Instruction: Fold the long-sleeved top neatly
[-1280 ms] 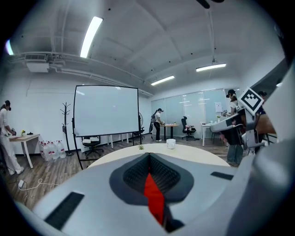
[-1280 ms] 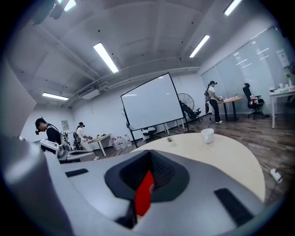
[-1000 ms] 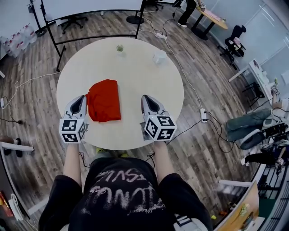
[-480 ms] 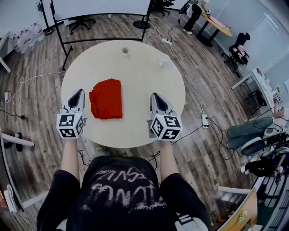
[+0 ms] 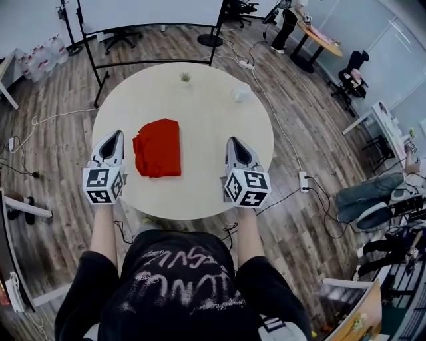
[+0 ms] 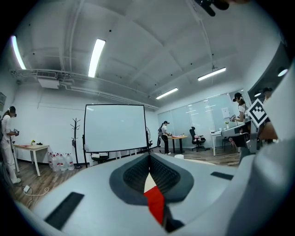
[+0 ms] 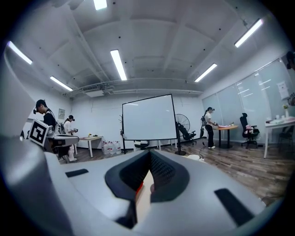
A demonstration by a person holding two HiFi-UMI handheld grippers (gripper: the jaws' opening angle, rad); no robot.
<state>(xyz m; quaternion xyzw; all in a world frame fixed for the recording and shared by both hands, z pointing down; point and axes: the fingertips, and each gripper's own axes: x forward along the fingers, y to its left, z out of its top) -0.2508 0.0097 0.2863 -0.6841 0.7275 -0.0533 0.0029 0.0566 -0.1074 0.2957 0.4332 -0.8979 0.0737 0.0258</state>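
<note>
Here, the folded red top [image 5: 158, 148] lies between left gripper [image 5: 116, 135] and right gripper [image 5: 235, 141].

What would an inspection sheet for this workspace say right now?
Surface: round pale table.
Job's things: red top, folded into a compact rectangle, lying flat left of centre.
Clutter: small plant and a white object at the far edge.
Grippers: left gripper and right gripper both shut, empty, flanking the top without touching it.
Cables: a cable runs across the floor to a power strip right of the table.
Surroundings: whiteboard, water bottles, chair.
</note>
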